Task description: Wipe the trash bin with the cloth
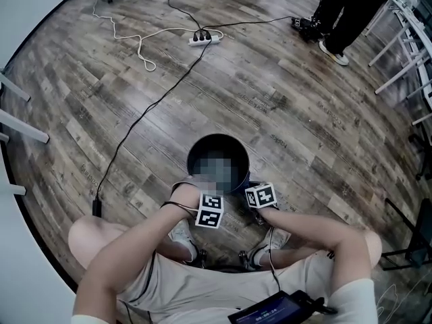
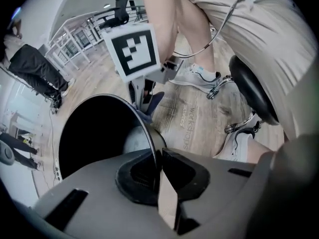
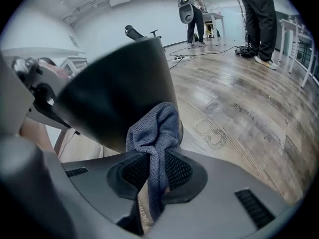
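A round black trash bin (image 1: 217,159) stands on the wood floor in front of the seated person's knees. My left gripper (image 2: 158,156) is shut on the bin's near rim (image 2: 145,129), which runs between its jaws. Its marker cube (image 1: 210,210) shows at the bin's near left. My right gripper (image 3: 155,176) is shut on a grey-blue cloth (image 3: 155,128). The bunched cloth lies against the bin's outer wall (image 3: 117,86). The right gripper's cube (image 1: 261,196) sits at the bin's near right. From the left gripper view, the cloth (image 2: 152,103) hangs below that cube (image 2: 133,49).
A black cable (image 1: 142,120) runs across the floor from a white power strip (image 1: 204,38). A person in dark trousers (image 1: 347,12) stands at the back right beside white rack legs (image 1: 405,42). The seated person's shoes (image 1: 183,238) flank the bin. A black device (image 1: 273,309) rests on the lap.
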A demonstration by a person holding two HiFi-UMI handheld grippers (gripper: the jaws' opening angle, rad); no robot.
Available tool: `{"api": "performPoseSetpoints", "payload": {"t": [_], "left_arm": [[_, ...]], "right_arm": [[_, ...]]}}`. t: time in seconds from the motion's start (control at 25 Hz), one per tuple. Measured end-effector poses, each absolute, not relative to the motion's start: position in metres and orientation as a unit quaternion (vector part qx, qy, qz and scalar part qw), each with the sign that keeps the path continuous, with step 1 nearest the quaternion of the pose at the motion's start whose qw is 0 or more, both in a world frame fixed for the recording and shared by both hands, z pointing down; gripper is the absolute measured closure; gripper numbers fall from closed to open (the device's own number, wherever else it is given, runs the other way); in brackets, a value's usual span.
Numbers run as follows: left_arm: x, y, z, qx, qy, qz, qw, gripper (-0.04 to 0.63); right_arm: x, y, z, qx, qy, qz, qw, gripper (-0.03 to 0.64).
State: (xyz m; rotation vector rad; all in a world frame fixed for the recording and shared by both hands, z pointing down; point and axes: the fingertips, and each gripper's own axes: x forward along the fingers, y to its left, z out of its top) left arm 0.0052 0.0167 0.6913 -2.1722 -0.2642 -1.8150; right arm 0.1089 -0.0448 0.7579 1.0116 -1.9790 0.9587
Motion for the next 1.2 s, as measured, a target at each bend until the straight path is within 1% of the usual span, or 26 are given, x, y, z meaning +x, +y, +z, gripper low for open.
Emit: {"api": "performPoseSetpoints", "payload": {"t": [0.2, 0.36, 0.52, 0.64, 0.72, 0.84, 0.96, 1.2], "left_arm": [[0.01, 0.016, 0.689, -0.764, -0.084, -0.626, 0.136, 0.561], [0.019, 0.016, 0.689, -0.772, -0.069, -0.62, 0.125, 0.561], [0.024, 0.013, 0.69, -0.775, -0.056, -0.617, 0.129, 0.56], [0.023, 0.013, 0.689, -0.777, -0.057, -0.614, 0.127, 0.56], [0.026, 0.016, 0.687, -0.784, -0.06, -0.608, 0.111, 0.56], [0.024, 0.017, 0.681, -0.791, -0.067, -0.601, 0.095, 0.522], [0.015, 0.014, 0.681, -0.776, -0.084, -0.614, 0.118, 0.466], [-0.02, 0.01, 0.697, -0.726, -0.114, -0.655, 0.179, 0.453]], "right_arm": [[0.11, -0.049, 0.815, 0.38, -0.764, 0.363, 0.374, 0.552], [0.114, -0.044, 0.857, 0.377, -0.738, 0.409, 0.382, 0.552], [0.114, -0.045, 0.87, 0.375, -0.73, 0.441, 0.363, 0.552], [0.117, -0.043, 0.863, 0.375, -0.729, 0.432, 0.376, 0.552], [0.124, -0.042, 0.849, 0.386, -0.719, 0.44, 0.373, 0.552], [0.127, -0.042, 0.824, 0.393, -0.713, 0.456, 0.36, 0.552], [0.128, -0.042, 0.789, 0.392, -0.718, 0.448, 0.36, 0.552], [0.126, -0.024, 0.725, 0.39, -0.748, 0.388, 0.371, 0.552]]}}
